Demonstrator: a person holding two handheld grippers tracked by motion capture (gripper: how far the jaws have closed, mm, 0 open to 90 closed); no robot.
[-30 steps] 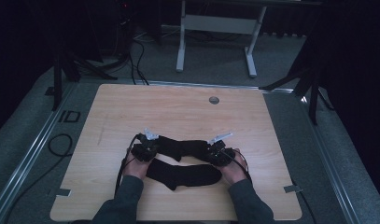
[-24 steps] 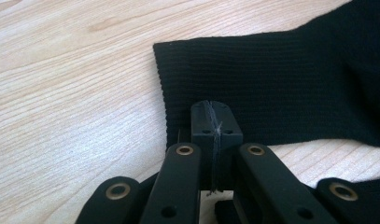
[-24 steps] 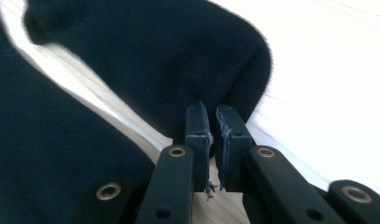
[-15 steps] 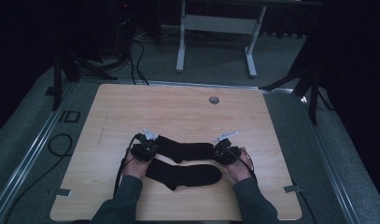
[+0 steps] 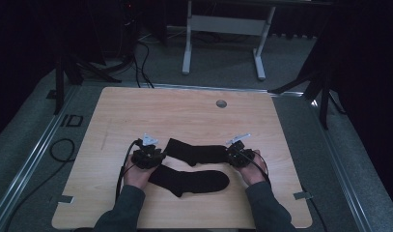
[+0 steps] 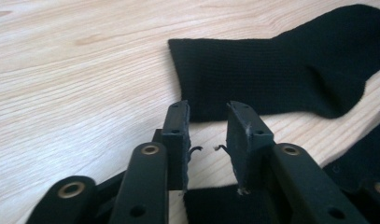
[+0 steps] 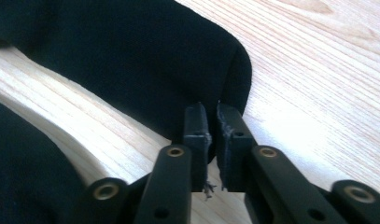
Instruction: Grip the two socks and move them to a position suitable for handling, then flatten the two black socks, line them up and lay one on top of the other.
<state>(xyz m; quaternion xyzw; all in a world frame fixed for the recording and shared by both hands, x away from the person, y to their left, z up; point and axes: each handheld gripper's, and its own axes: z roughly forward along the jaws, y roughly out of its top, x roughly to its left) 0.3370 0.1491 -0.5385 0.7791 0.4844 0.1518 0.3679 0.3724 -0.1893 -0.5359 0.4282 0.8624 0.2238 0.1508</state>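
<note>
Wooden table (image 5: 184,111), pale grain, with a round grommet (image 5: 221,103) near its far edge; dark floor and a white metal frame (image 5: 223,29) beyond it.

Item 1: far sock (image 5: 196,153), black, lying flat across the middle of the table between my two grippers, cuff end toward my left, toe end toward my right. In the left gripper view I see its ribbed cuff (image 6: 215,70) just ahead of the jaws.

Item 2: near sock (image 5: 189,181), black, flat, just nearer to me than the first and partly under my left hand; the two socks lie close, and I cannot tell whether they touch.

Item 3: left gripper (image 5: 147,155), at the cuff end of the far sock. Its jaws stand a narrow gap apart with bare wood between them, gripping nothing; dark fabric lies below them in the left gripper view.

Item 4: right gripper (image 5: 238,155), at the toe end of the far sock. Its jaws are pinched almost together on the rounded toe edge (image 7: 234,70) of that sock.
</note>
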